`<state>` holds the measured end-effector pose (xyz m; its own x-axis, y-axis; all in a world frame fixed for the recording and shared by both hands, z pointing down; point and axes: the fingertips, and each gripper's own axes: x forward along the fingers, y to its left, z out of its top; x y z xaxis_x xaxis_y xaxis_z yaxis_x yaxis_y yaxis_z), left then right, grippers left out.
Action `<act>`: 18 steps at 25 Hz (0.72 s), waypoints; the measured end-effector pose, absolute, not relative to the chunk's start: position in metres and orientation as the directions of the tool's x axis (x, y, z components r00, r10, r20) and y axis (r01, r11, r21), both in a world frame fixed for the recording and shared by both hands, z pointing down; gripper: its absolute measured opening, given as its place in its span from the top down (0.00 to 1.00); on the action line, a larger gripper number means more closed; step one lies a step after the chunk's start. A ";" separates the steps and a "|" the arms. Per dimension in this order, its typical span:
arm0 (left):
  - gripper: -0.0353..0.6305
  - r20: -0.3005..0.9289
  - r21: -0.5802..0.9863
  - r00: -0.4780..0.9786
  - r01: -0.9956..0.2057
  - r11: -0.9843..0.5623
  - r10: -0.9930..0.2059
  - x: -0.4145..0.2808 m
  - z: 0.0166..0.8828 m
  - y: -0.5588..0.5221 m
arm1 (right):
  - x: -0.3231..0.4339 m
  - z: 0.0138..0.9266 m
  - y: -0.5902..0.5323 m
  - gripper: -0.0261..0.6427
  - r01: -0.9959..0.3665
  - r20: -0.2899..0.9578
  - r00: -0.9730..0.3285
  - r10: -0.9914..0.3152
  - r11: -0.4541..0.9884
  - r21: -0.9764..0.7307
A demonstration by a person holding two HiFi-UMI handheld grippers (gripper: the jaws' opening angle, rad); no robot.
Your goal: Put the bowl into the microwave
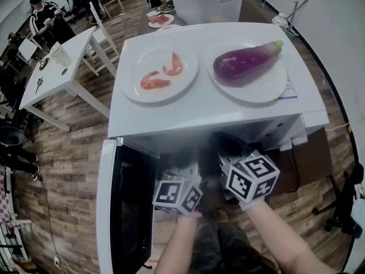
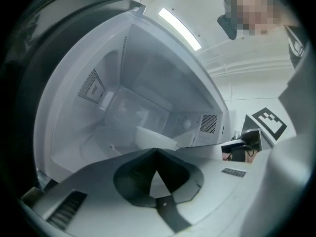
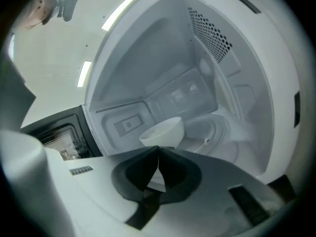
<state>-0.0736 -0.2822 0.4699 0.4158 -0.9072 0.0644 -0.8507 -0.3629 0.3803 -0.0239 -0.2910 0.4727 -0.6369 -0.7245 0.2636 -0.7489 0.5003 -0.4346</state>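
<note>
Bowl [image 3: 163, 131] being held inside the open microwave [image 1: 205, 106]
The right gripper [image 3: 158, 149] is clenching the bowl's near rim, holding it tilted in the cavity — the left gripper [image 2: 157, 151], jaws pressed together and empty, is hovering just beside it.

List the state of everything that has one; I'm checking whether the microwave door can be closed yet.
microwave door: fully open
bowl: inside the microwave, gripped at its rim
right gripper: shut on bowl
left gripper: shut, empty
red-food plate: on the microwave, holds red pieces
eggplant plate: on the microwave, holds an eggplant
</note>
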 end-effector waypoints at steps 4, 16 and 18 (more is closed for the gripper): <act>0.95 0.067 0.382 0.418 -0.849 -0.364 -0.906 -0.072 0.471 -0.278 | -0.030 0.471 -0.282 0.95 -0.726 0.251 -0.674 -0.695 0.561 -0.398; 0.94 0.048 0.353 0.441 -0.847 -0.398 -0.896 -0.059 0.453 -0.254 | -0.028 0.460 -0.253 0.95 -0.705 0.258 -0.705 -0.661 0.610 -0.362; 0.94 0.048 0.347 0.447 -0.846 -0.405 -0.893 -0.056 0.449 -0.247 | -0.028 0.456 -0.246 0.95 -0.704 0.261 -0.707 -0.657 0.621 -0.345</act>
